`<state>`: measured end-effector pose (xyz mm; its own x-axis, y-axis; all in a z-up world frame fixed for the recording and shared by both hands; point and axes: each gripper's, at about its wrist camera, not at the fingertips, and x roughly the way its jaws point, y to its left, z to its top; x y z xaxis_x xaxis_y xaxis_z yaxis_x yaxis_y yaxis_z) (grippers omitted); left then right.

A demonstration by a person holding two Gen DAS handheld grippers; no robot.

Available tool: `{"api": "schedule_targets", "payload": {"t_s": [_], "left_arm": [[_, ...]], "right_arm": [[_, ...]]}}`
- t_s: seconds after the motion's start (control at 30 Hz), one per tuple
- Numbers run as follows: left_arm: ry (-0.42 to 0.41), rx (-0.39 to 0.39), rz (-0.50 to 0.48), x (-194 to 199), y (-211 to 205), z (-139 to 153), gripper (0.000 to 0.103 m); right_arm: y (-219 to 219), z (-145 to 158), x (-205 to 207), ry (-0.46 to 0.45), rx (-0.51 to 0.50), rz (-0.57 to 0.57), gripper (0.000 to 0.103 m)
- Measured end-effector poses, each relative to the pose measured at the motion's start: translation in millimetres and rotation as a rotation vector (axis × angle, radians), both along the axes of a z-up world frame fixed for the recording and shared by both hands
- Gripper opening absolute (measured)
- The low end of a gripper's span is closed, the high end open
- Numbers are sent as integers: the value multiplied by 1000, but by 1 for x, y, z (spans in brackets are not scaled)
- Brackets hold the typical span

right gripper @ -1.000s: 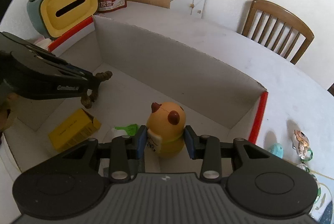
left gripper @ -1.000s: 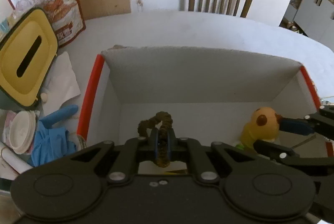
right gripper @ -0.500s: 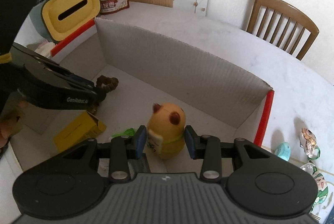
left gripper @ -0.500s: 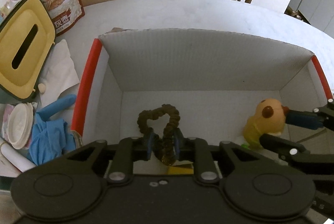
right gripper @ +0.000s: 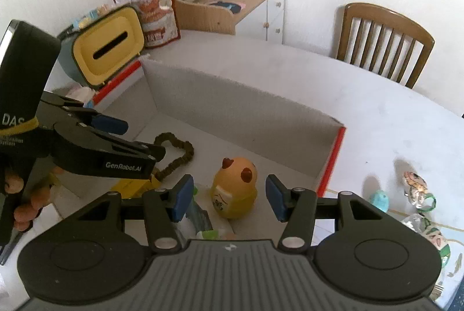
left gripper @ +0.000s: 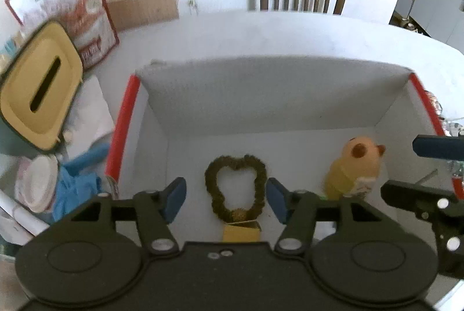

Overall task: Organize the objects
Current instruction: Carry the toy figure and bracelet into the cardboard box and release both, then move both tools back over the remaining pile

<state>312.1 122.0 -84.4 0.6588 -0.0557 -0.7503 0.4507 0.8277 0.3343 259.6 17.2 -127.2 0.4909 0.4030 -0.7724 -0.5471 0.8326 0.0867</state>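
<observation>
1. While both tools are hanging over the cardboard box [left gripper: 261, 90], nothing is being held: the left gripper [left gripper: 226, 196] is standing with its blue pads spread wide, and the right gripper [right gripper: 226, 196] is spread just as wide.
2. The brown hair tie [left gripper: 235, 186] is lying flat on the box floor, in the gap between the left pads and touching neither; its near end is resting against a small yellow carton [left gripper: 241, 232] at 6 o'clock in the left wrist view.
3. The yellow bear figure [right gripper: 235, 189] is standing upright on the box floor between the right pads, apparently clear of both. It is sitting at about 3 o'clock from the hair tie.
4. More items are waiting on the table [right gripper: 377, 114] outside the box at 3 o'clock in the right view: a teal egg-shaped toy [right gripper: 379, 201] and some keychain charms [right gripper: 417, 189].
5. Risk, judged: the figure looks top-heavy, so a pad brushing it during withdrawal is likely to tip it.
6. Risk, judged: the two grippers are working close together inside one box; a careless lift could knock them together or snag the hair tie.
</observation>
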Motion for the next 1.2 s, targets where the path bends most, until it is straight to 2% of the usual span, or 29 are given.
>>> {"api": "schedule_targets", "payload": {"t_s": [0.47,0.53,0.77,1.2], "left_arm": [[-75,-116,-71,-57,-15,41,64],[-79,-138,-78,-65,-17,45,68],[-116,-173,-115,-97,-33,57,77],[-158,-231,-188,-157,-77,58,96]], "right_arm": [[-52,49,-36,-60,81,-34,63],[-61,53,-41,-68,87,-42,69],[-100,67,-58,-77,119,-61,70],[-184,85,-83,-103,195,-114,82]]}}
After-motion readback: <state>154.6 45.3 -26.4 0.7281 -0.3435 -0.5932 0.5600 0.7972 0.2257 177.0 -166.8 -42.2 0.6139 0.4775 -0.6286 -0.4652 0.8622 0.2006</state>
